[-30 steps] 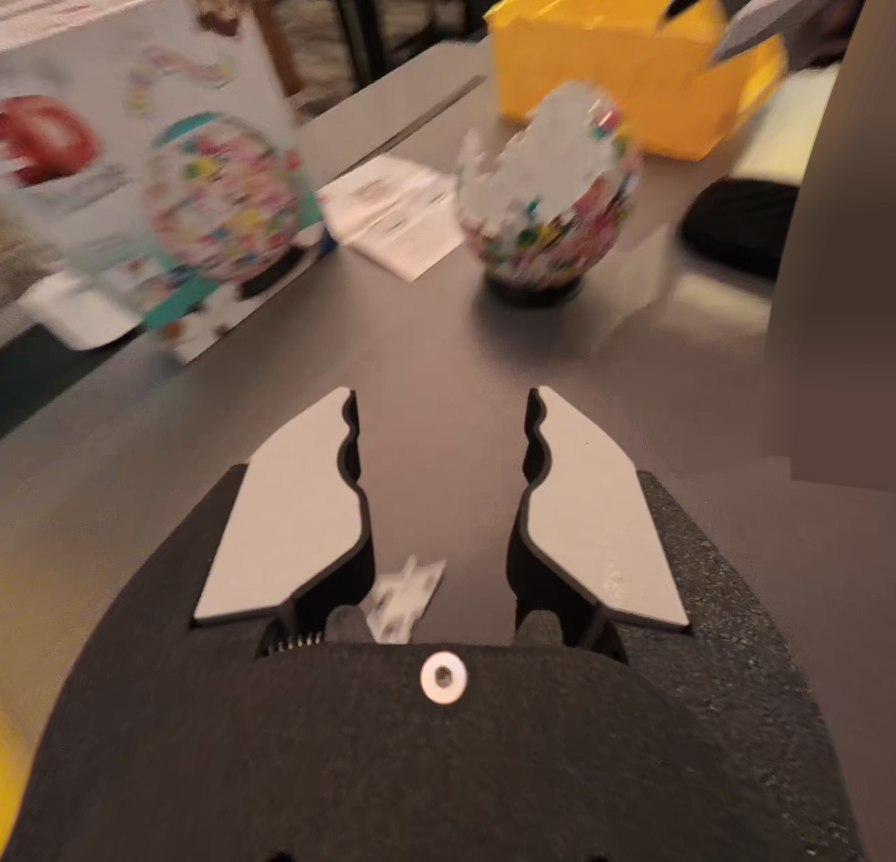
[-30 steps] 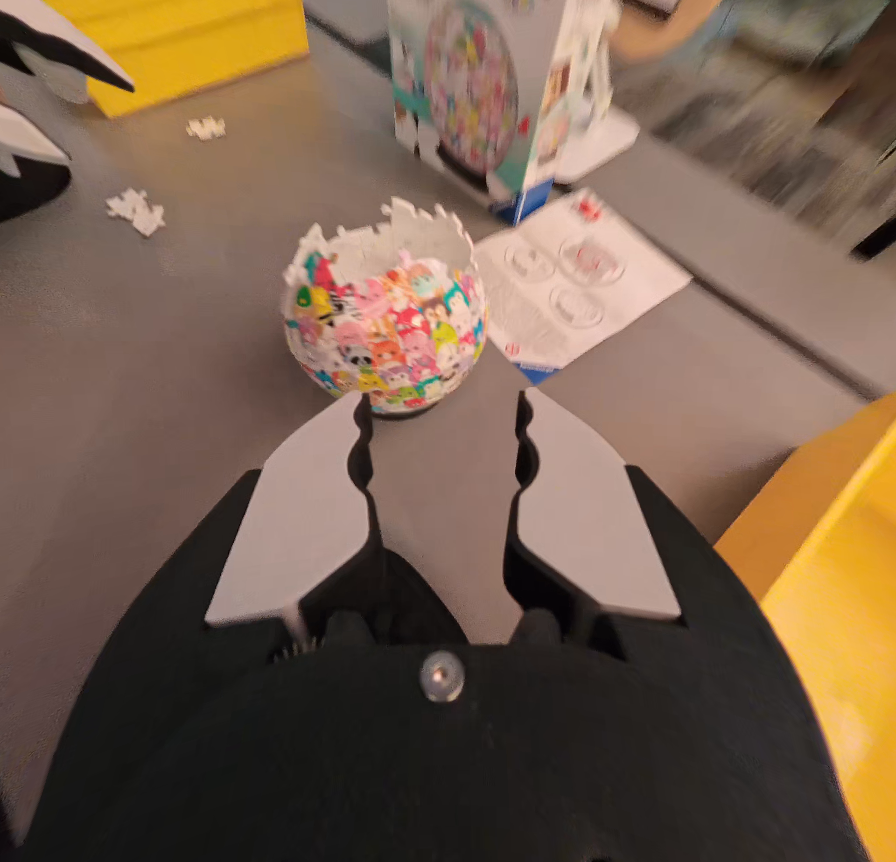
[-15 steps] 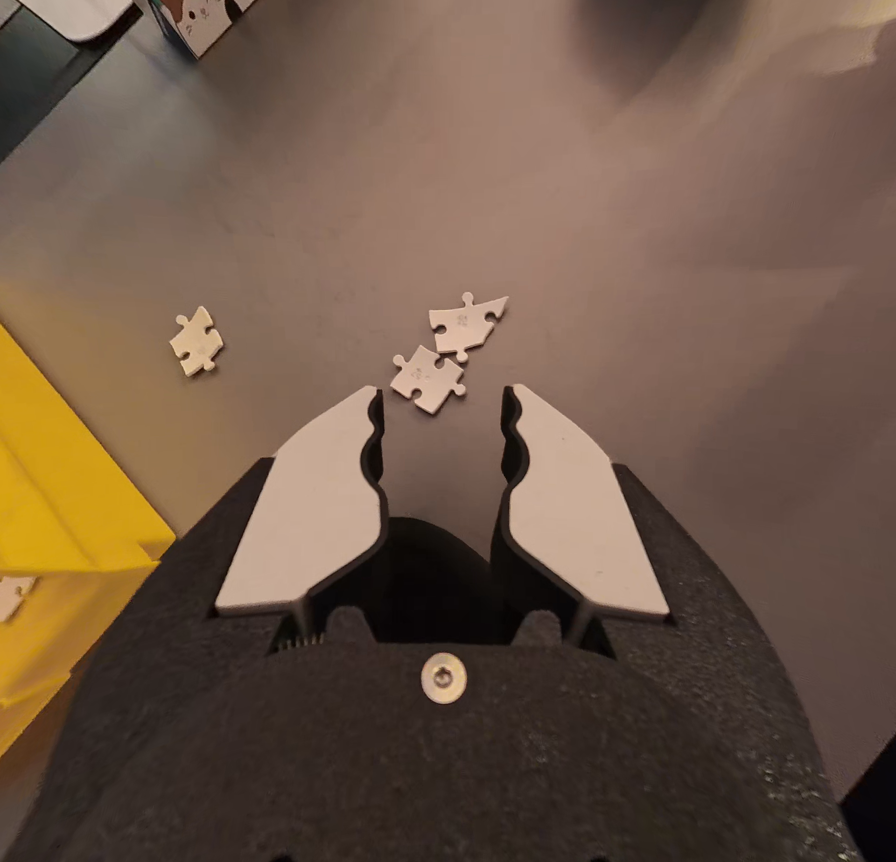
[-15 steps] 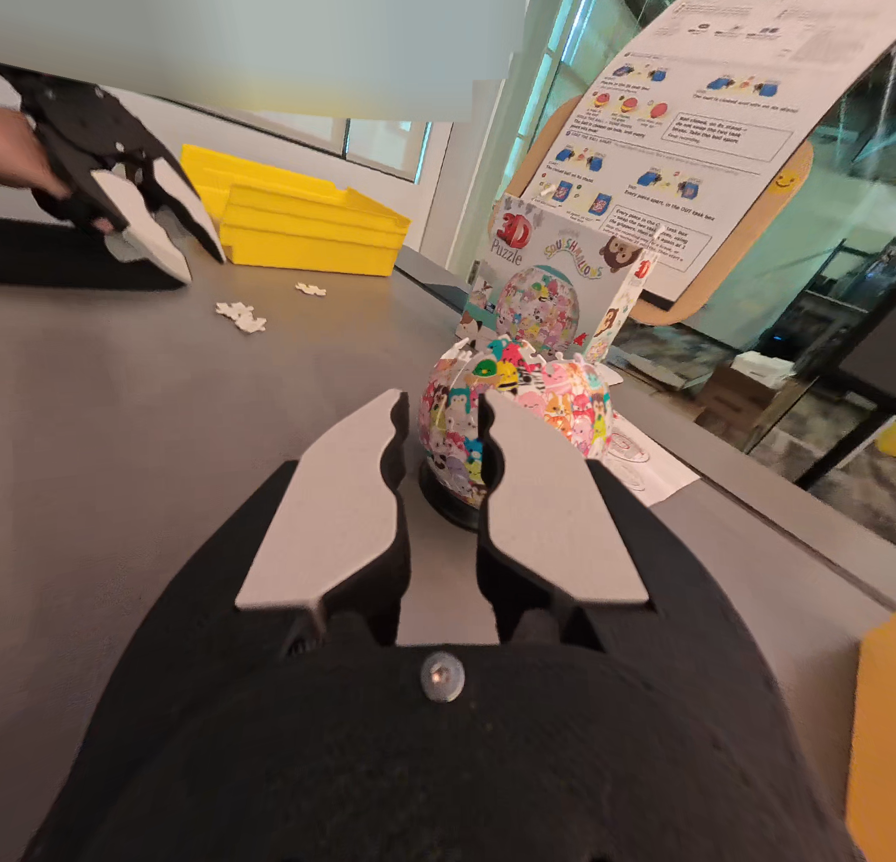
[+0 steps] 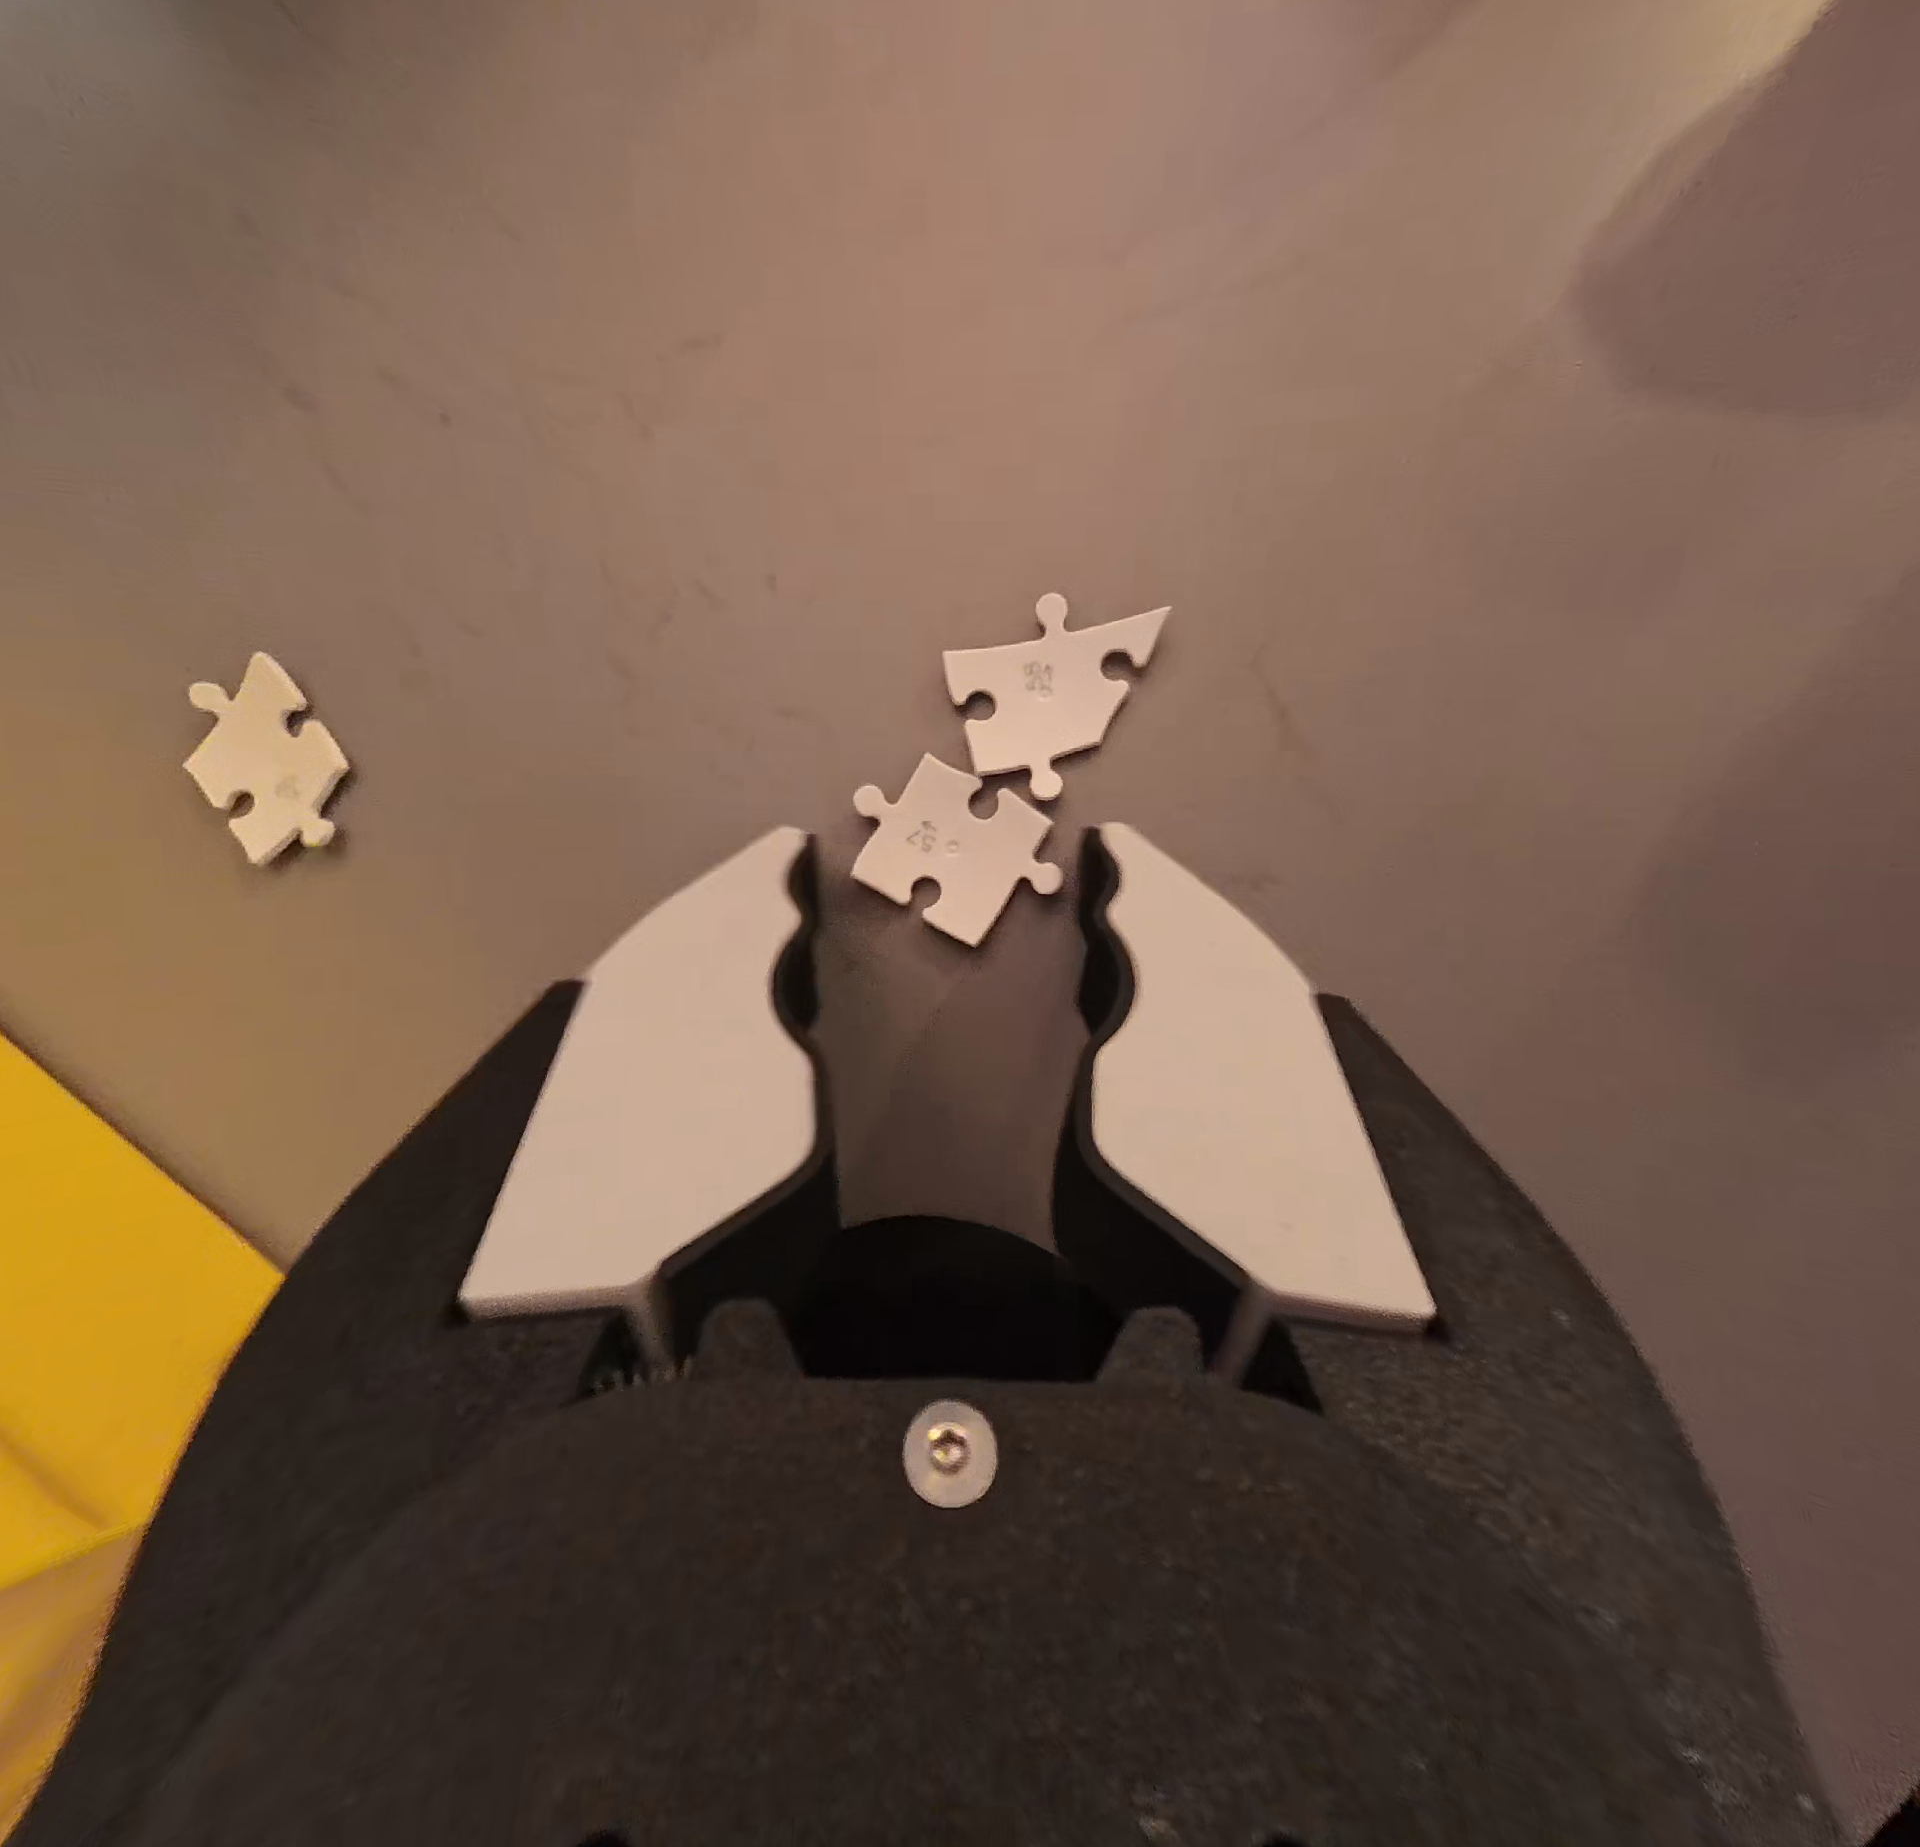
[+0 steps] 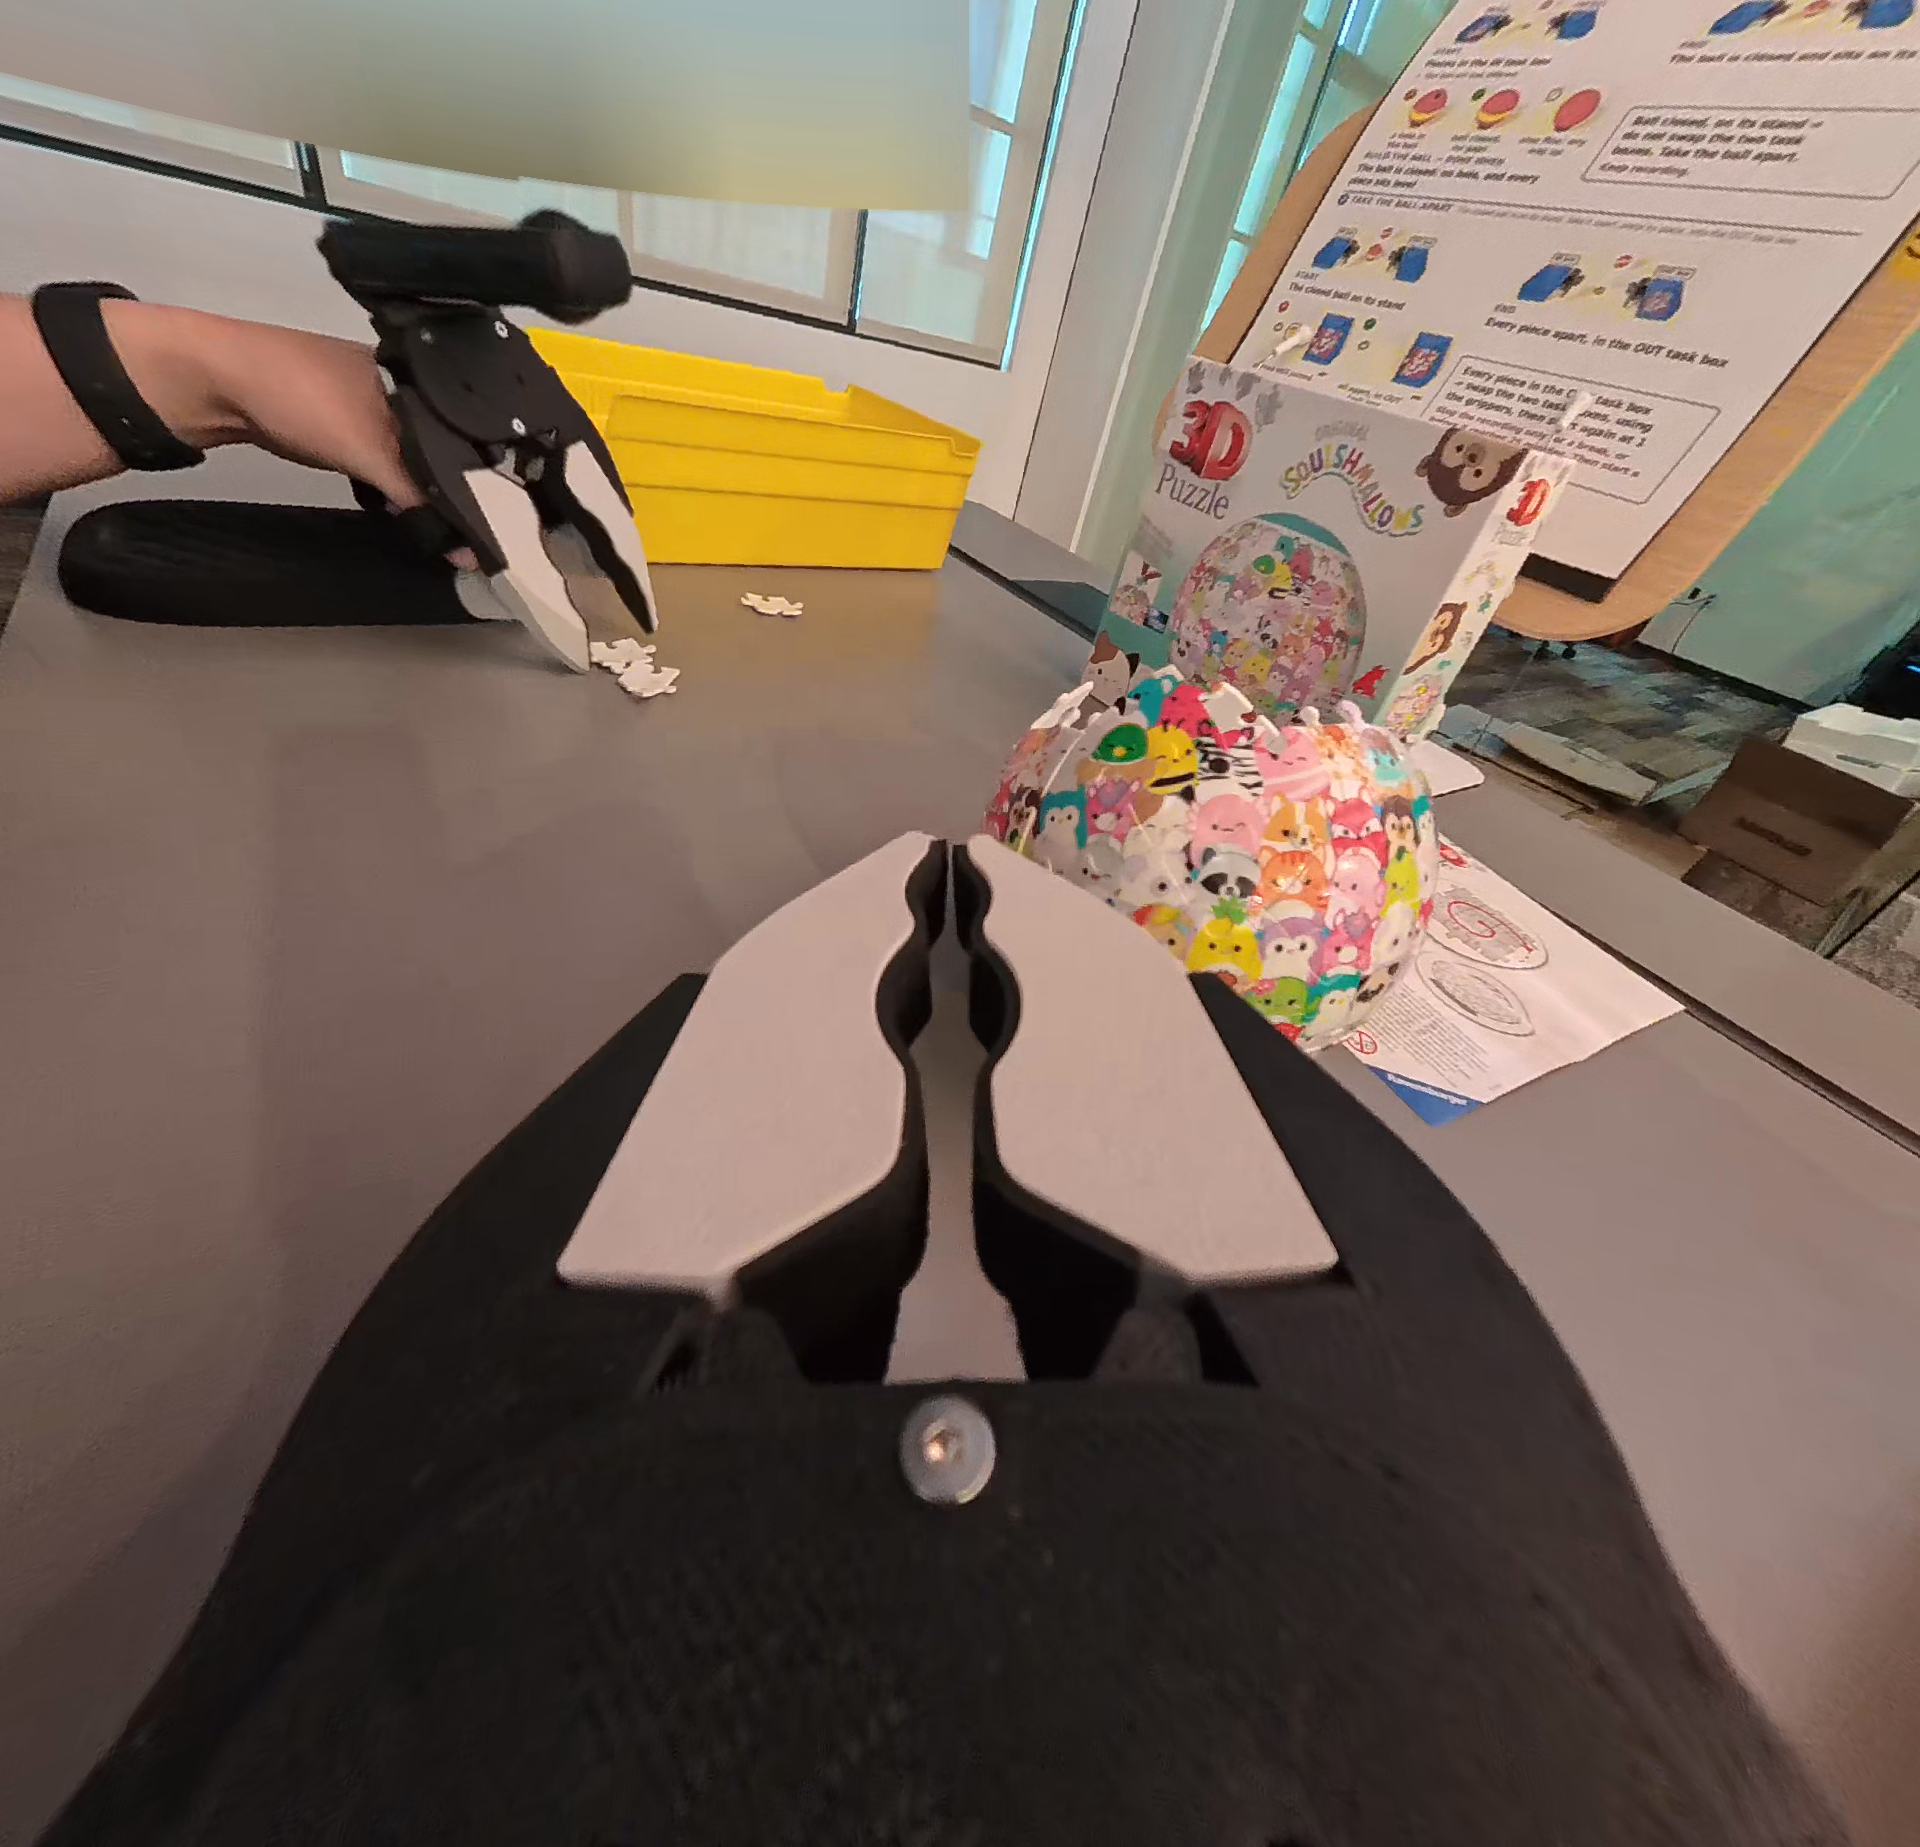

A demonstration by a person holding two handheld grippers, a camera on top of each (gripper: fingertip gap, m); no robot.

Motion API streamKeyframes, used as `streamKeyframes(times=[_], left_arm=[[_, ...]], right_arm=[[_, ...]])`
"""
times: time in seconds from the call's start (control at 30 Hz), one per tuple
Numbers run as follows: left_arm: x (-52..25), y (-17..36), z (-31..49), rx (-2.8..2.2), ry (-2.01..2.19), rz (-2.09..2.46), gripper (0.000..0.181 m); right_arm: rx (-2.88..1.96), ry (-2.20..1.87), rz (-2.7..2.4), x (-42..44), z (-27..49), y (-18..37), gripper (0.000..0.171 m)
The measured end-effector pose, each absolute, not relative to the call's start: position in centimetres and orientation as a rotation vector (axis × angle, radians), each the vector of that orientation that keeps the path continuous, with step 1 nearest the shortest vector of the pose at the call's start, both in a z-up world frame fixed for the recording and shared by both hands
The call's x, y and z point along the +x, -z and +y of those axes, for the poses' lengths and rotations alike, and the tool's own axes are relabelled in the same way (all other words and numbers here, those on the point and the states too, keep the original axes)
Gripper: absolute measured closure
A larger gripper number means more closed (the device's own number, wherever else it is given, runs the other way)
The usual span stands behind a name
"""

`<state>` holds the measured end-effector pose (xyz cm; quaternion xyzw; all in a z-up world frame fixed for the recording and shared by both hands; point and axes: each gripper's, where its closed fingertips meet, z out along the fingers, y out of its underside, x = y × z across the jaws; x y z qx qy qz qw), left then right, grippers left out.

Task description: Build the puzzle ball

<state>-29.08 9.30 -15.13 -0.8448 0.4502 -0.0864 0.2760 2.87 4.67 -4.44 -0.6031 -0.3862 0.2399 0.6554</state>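
Note:
The half-built puzzle ball (image 6: 1247,862), colourful with an open jagged top, stands on the grey table (image 6: 416,914). My right gripper (image 6: 951,847) is shut with nothing between its jaws, just left of the ball and apart from it. My left gripper (image 5: 948,847) is open, tips down at the table, and a white face-down puzzle piece (image 5: 951,852) lies between them. A second piece (image 5: 1044,701) lies just beyond it, and a third piece (image 5: 268,758) lies off to the left. In the right wrist view the left gripper (image 6: 611,642) stands over those pieces (image 6: 636,667).
Stacked yellow bins (image 6: 790,478) stand behind the left gripper, and one corner (image 5: 94,1278) shows in the left wrist view. The puzzle box (image 6: 1320,550) and a paper sheet (image 6: 1496,1008) are behind and right of the ball. A black pad (image 6: 260,561) lies under the person's hand (image 6: 208,395). The left gripper's tips are roughly 35 cm from the right gripper's.
My left gripper swung down from facing the ball and lowered onto the loose pieces, so the near one now lies between its tips. My right gripper went from open to shut, and the ball now shows right of it.

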Motion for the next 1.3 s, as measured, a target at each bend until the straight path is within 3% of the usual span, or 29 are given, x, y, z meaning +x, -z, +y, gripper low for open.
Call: streamKeyframes(times=[0.03, 0.23, 0.3, 0.47, 0.67, 0.77, 1.03, 1.1, 1.2, 1.3], left_arm=[[-28.9, 15.2, 9.1, -2.27, 0.255, 1.229, 0.148], [-29.2, 15.2, 8.9, -2.267, 0.261, 1.211, 0.149], [-29.1, 14.8, 8.8, -2.238, 0.27, 1.207, 0.172], [-28.8, 12.8, 8.7, -2.16, 0.318, 1.165, 0.181], [-30.1, 11.9, 8.7, -2.149, 0.292, 1.118, 0.181], [-31.4, 12.2, 8.3, -2.226, 0.276, 1.088, 0.147], [-30.2, 15.2, 8.5, -2.382, 0.323, 1.234, 0.13], [-29.7, 15.4, 9.1, -2.367, 0.319, 1.253, 0.132], [-29.6, 15.4, 9.0, -2.362, 0.283, 1.31, 0.154], [-29.6, 15.4, 9.0, -2.345, 0.247, 1.317, 0.154]], right_arm=[[-1.367, -0.55, -0.867, 2.9, 4.7, 4.4, 0.17], [-1.364, -0.593, -0.798, 3.7, 4.9, 3.9, 0.168], [-1.364, -0.589, -0.79, 3.8, 4.9, 3.8, 0.168], [-1.391, -0.544, -0.835, 3.3, 4.9, 4.4, 0.165], [-1.368, -0.534, -0.83, 3.3, 4.4, 4.1, 0.165], [-1.359, -0.546, -0.819, 3.5, 4.4, 4.0, 0.165], [-1.363, -0.545, -0.84, 3.3, 4.3, 4.3, 0.162], [-1.362, -0.544, -0.836, 3.3, 4.3, 4.3, 0.161], [-1.36, -0.547, -0.831, 3.4, 4.3, 4.2, 0.161], [-1.359, -0.55, -0.83, 3.4, 4.3, 4.2, 0.161]])
